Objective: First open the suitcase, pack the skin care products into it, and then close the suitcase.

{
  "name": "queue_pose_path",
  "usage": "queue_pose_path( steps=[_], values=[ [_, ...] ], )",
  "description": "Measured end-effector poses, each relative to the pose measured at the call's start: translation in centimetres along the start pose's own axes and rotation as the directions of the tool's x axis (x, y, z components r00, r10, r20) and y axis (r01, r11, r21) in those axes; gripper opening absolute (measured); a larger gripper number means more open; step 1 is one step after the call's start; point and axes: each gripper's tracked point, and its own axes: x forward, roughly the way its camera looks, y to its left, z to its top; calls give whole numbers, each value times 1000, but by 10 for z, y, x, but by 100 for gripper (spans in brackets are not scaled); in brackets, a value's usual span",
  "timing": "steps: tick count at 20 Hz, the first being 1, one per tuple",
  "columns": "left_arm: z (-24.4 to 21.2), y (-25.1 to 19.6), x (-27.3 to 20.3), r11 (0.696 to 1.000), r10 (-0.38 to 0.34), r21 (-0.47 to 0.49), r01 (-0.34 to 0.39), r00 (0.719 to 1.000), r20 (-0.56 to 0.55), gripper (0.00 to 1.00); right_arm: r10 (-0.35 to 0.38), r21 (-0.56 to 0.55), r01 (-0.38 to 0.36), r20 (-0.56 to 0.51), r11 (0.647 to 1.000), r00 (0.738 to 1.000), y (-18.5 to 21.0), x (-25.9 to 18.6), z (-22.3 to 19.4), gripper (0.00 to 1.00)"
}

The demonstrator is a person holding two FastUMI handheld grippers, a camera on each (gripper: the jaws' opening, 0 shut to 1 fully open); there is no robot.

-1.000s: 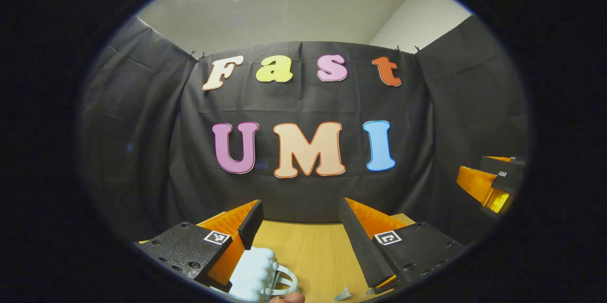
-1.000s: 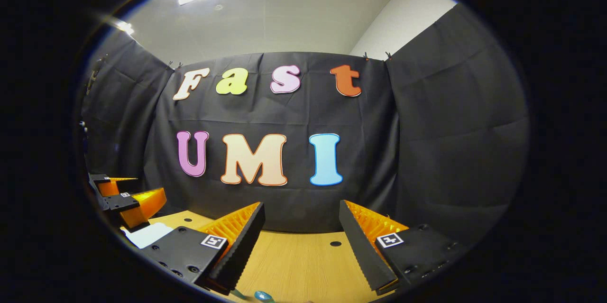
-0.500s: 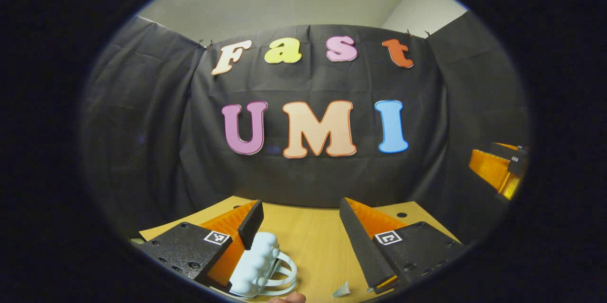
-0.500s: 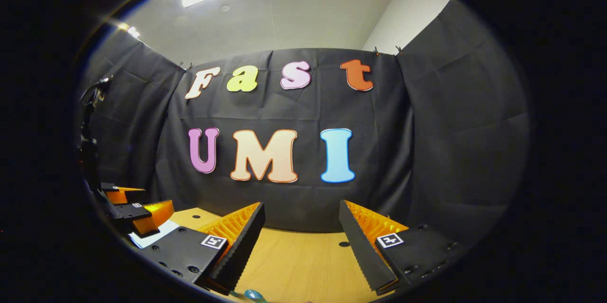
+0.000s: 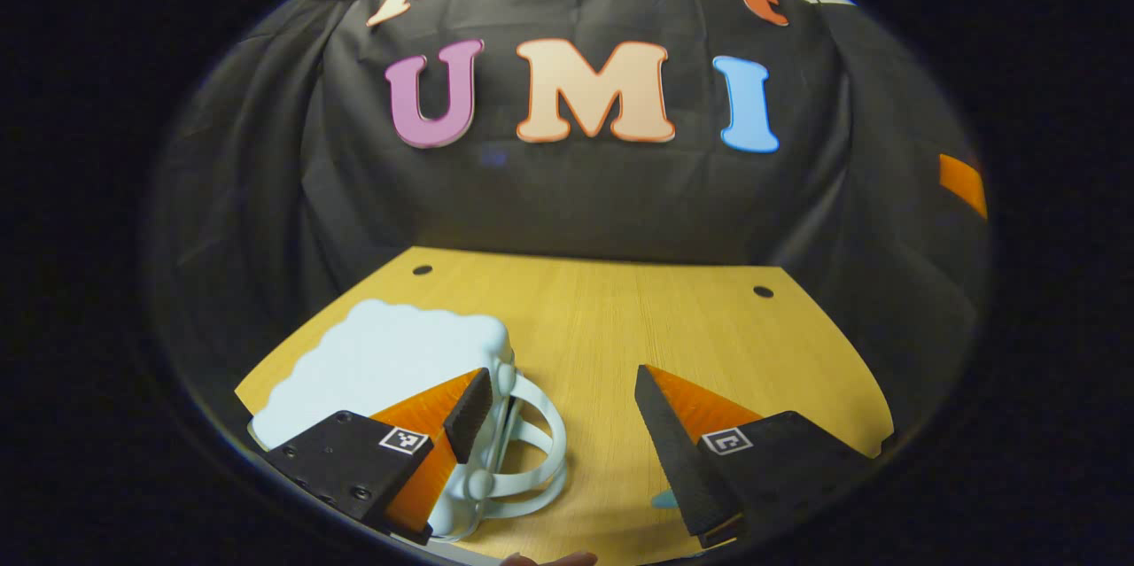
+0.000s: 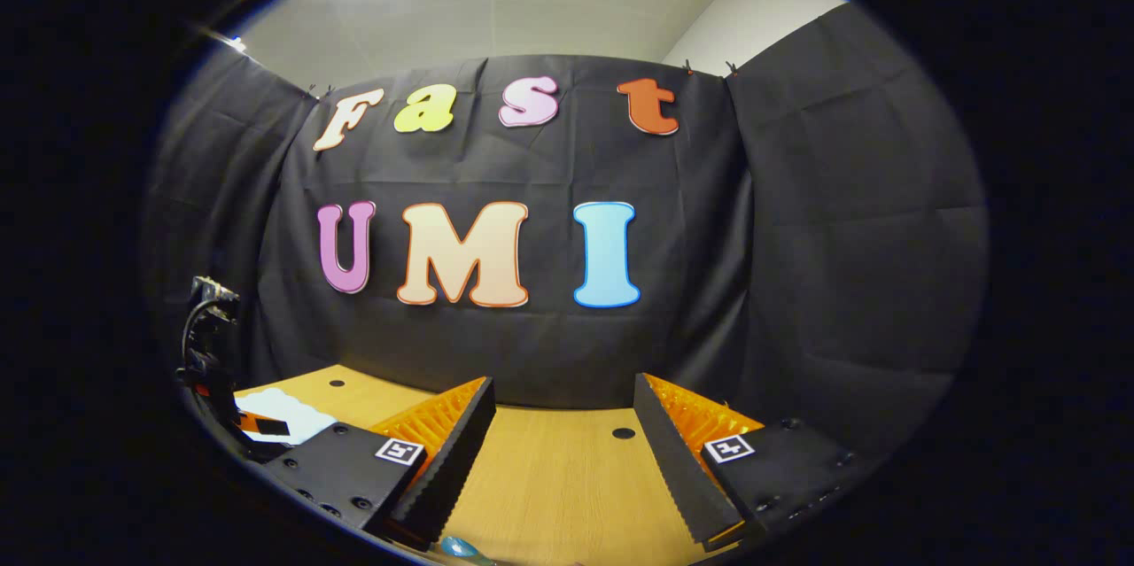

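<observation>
The suitcase [image 5: 381, 358] lies on the table [image 5: 620, 318] at near left, with its handle [image 5: 532, 451] on its right side.

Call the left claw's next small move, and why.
Probably ease the open left claw left and down onto the suitcase's handle. The pale suitcase lies shut on the table, its handle just inside the claw's left finger, nothing gripped yet.

Both grippers, left [image 5: 562, 389] and right [image 6: 563, 402], have black screwed bodies, square tag markings and ribbed wedge fingers.
</observation>
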Motion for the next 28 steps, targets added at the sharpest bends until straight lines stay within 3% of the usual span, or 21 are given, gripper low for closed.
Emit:
queue_pose_path(
  steps=[6, 12, 18, 20, 22, 23, 24, 26, 28],
  values=[
    [-37, -5, 29, 999, -31, 13, 34, 981, -191, 96, -35, -46, 33, -49, 998, 998, 3, 4, -15, 99],
    [-73, 1, 49, 997, -49, -75, 22, 924, -379, 96, -35, -70, 30, -83, 997, 996, 7, 2, -25, 99],
    [-84, 0, 67, 996, -66, -83, 33, 895, -441, 88, -32, -90, 26, -69, 996, 997, 12, 1, -23, 98],
    [-93, 1, 69, 995, -77, -98, 34, 876, -475, 81, -32, -90, 26, -66, 996, 997, 11, 1, -24, 96],
    [-107, 1, 68, 992, -94, -117, 36, 842, -532, 65, -18, -77, 12, -73, 997, 997, 13, 0, -27, 98],
    [-110, 6, 68, 994, -80, -106, 26, 831, -551, 47, -18, -74, 13, -73, 997, 997, 11, 1, -27, 99],
    [-108, 13, 70, 997, -55, -79, 14, 838, -542, 34, -22, -75, 16, -70, 997, 997, 9, 1, -27, 99],
    [-106, 12, 66, 997, -69, -75, 33, 830, -554, 9, -21, -70, 16, -65, 997, 998, 8, 1, -28, 99],
    [-102, 12, 63, 997, -80, -57, 58, 816, -573, 7, -6, -59, 2, -70, 998, 998, 12, 3, -31, 99]
  ],
)
